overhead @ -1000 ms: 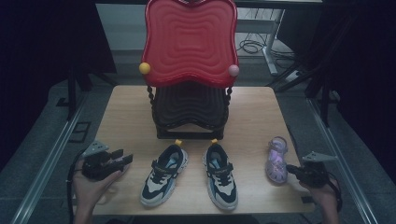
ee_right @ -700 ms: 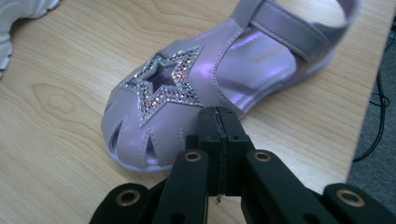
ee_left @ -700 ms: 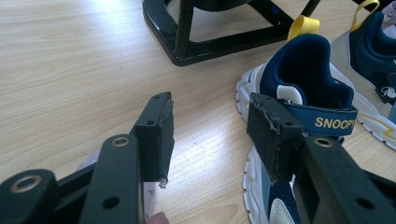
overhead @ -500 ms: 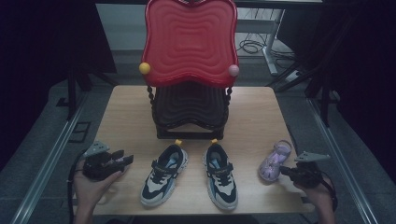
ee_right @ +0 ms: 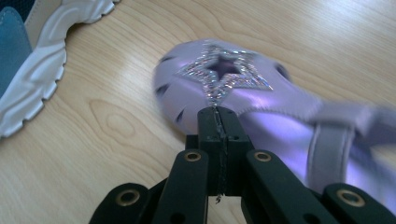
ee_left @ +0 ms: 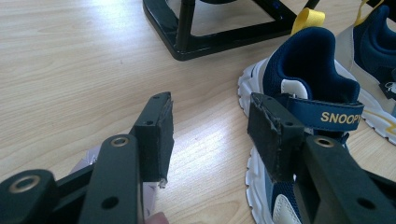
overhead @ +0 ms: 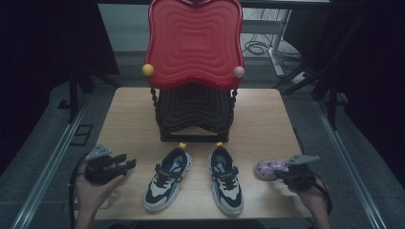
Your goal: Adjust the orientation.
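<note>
Since a second earlier, your right gripper point(overhead: 282, 172) had dragged the lilac sandal point(overhead: 268, 168) leftward across the table point(overhead: 129, 114) and swung it round, so it lay crosswise at about 4 o'clock from the table's middle, just right of the right sneaker point(overhead: 226, 180). Your left gripper point(overhead: 125, 163) had stayed put at 8 o'clock.

Your right jaws were pressed fully together, pad against pad, their tips touching the sandal's point(ee_right: 261, 100) upper just below its star; whether they pinched any of it I could not tell. Your left jaws stood well apart with nothing between them, the left sneaker point(ee_left: 303, 98) just beyond one pad point(ee_left: 268, 135).

The sandal looked smooth and glossy, with slotted vents and a glittering silver star. The sneakers were navy mesh with ridged white soles, yellow heel loops and a lettered strap. The table was pale wood grain.
</note>
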### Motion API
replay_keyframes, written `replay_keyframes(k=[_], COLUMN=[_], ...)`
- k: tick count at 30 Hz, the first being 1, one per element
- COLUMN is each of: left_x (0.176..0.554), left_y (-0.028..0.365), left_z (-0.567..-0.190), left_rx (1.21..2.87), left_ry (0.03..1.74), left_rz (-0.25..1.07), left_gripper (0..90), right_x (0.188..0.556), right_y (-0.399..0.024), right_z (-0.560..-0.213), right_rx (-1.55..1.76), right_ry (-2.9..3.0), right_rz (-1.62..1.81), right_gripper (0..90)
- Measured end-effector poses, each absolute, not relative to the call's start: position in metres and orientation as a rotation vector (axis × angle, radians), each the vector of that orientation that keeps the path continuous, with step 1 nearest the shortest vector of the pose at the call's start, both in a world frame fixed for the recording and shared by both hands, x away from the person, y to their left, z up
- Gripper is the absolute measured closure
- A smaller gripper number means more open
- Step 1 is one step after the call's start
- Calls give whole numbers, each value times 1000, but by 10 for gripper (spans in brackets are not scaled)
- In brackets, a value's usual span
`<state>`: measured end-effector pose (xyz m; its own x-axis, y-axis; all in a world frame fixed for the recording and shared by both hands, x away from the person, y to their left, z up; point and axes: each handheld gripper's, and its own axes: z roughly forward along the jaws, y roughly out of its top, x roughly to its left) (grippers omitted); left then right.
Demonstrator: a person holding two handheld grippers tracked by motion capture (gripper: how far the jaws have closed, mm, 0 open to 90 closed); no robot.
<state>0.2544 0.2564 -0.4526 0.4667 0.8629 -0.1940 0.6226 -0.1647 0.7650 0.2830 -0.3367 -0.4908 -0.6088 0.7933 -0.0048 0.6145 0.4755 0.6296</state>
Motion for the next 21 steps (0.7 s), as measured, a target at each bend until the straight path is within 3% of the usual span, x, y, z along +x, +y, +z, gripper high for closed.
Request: replay_keyframes(k=[10, 21], left_x=[256, 257], left_y=[256, 257], left_z=[-455, -457], left_rx=[1886, 1888], left_ry=[1249, 1257], left_rz=[356, 352], left_gripper=[507, 506], right_x=[296, 309], right_y=[-299, -286], right_z=[-495, -496], right_rx=[1177, 1203], right_ry=[2417, 2380], right_rz=[732, 697], right_gripper=[899, 898])
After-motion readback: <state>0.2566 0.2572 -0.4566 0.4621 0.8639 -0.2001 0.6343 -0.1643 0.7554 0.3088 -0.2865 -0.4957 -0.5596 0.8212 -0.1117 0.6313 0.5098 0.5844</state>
